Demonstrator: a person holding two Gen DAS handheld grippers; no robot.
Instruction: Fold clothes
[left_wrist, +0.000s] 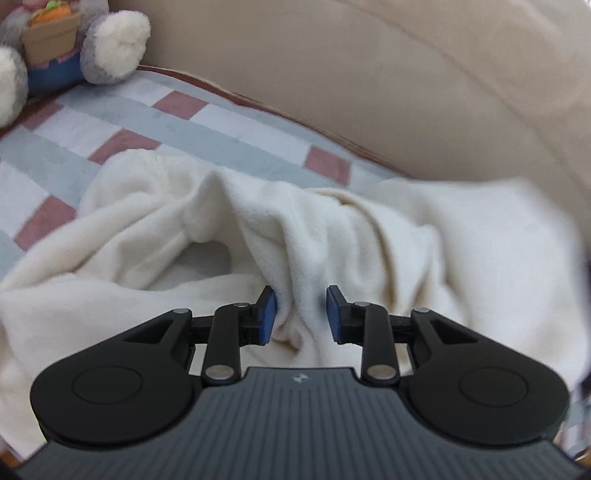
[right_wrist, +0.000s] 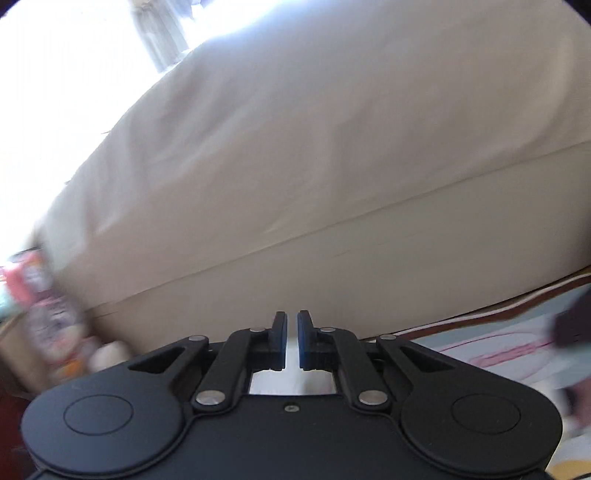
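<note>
Left gripper (left_wrist: 301, 314) sits low over the cream fleece garment (left_wrist: 258, 236), jaws part open with a ridge of the fleece standing up between them; the left blue pad (left_wrist: 269, 317) touches the fold, the right pad (left_wrist: 332, 314) stands just clear of it, so no clamp. Garment lies crumpled on the checked blanket (left_wrist: 155, 122) (grey, white and dusty-pink squares), its bulk running left to right across the view, folds fanning away from the gripper toward the far edge; which end is which can't be told. Beyond it, a beige cushioned back (left_wrist: 406, 74) rises behind the blanket, and a grey-and-white plush toy (left_wrist: 107, 48) sits at the far left corner, something orange tucked in the tan pocket on its front. Right gripper (right_wrist: 292, 341) is lifted and pointing at the same beige back (right_wrist: 332, 147), jaws nearly together with only a sliver of gap, nothing between them; edges of that view are motion-blurred, bright window glare at top left.
</note>
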